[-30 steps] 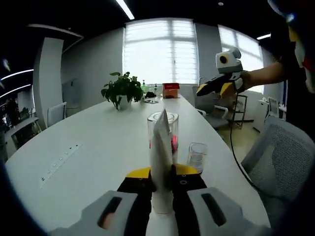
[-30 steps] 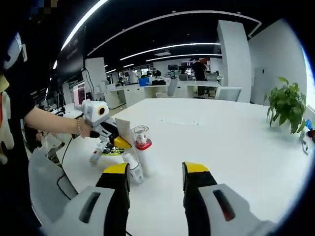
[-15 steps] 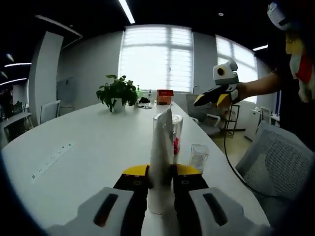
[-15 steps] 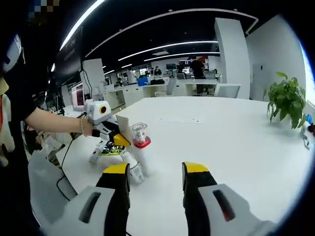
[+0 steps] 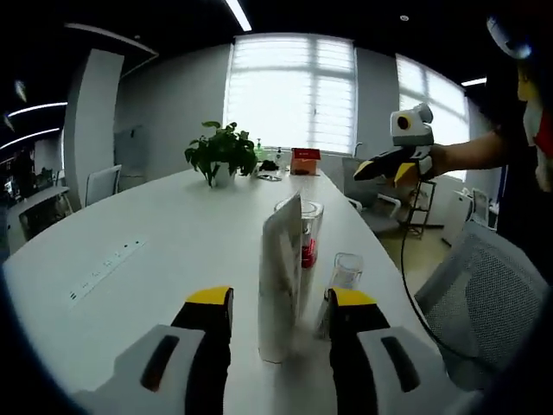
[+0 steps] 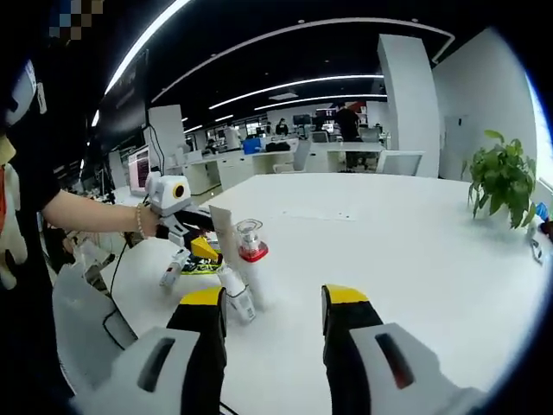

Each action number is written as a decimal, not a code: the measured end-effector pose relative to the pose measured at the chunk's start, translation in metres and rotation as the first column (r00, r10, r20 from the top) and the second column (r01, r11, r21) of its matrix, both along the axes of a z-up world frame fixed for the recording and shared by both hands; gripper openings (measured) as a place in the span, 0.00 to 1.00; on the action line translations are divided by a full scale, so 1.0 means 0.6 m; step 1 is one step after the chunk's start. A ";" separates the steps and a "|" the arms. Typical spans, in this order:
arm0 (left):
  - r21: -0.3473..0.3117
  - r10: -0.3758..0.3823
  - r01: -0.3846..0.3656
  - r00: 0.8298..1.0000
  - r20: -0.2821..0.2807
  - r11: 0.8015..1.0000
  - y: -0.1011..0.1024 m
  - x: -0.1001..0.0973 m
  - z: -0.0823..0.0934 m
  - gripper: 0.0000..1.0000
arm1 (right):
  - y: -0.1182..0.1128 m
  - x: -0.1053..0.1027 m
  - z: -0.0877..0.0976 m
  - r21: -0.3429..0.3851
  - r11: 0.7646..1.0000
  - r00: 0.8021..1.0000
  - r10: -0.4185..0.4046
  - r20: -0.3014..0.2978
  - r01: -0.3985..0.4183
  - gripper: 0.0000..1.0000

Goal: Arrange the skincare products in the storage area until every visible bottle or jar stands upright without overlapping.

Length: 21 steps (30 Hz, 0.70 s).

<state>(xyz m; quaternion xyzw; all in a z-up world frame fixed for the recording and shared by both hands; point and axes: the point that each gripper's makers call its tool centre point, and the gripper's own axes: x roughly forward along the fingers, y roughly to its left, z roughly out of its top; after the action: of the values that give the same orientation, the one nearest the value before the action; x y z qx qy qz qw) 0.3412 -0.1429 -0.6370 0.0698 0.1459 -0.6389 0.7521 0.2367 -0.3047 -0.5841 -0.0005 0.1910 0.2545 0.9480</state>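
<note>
Left tool (image 5: 281,303) is spread wide, jaws standing either side of a tall white squeeze tube (image 5: 280,277) that stands upright on the long white surface (image 5: 155,259), nothing pinching it. Just behind the tube stands a clear cylindrical bottle with a red band (image 5: 307,238), upright; beside that, a small clear glass jar (image 5: 346,272), also upright, close but not overlapping as far as I can tell.

Right tool (image 6: 268,324) hangs above the surface, jaws parted and empty, looking back at the same cluster: tube (image 6: 226,246), red-banded bottle (image 6: 251,259), small jar (image 6: 238,298). A small white tube (image 6: 173,268) lies flat near the surface edge, on or beside a dark flat packet (image 6: 203,264); contact unclear.

Handling judgement: the lying tube looks light, soft-walled and slick; best taken across its stiffer cap end, gently. The glass pieces look fragile and tippable. A potted green plant (image 5: 220,156) sits well apart.
</note>
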 end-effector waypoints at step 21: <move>-0.001 0.326 -0.330 0.932 -0.156 0.944 0.127 -0.126 0.065 0.69 | -0.043 -0.078 -0.005 -0.023 0.999 0.999 -0.049 0.019 0.050 0.50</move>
<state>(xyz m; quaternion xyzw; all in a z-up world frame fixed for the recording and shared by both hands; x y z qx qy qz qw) 0.2658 -0.0668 -0.5979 -0.0155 0.2044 -0.5098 0.8355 0.1898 -0.3305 -0.5868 -0.0093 0.1852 0.2287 0.9557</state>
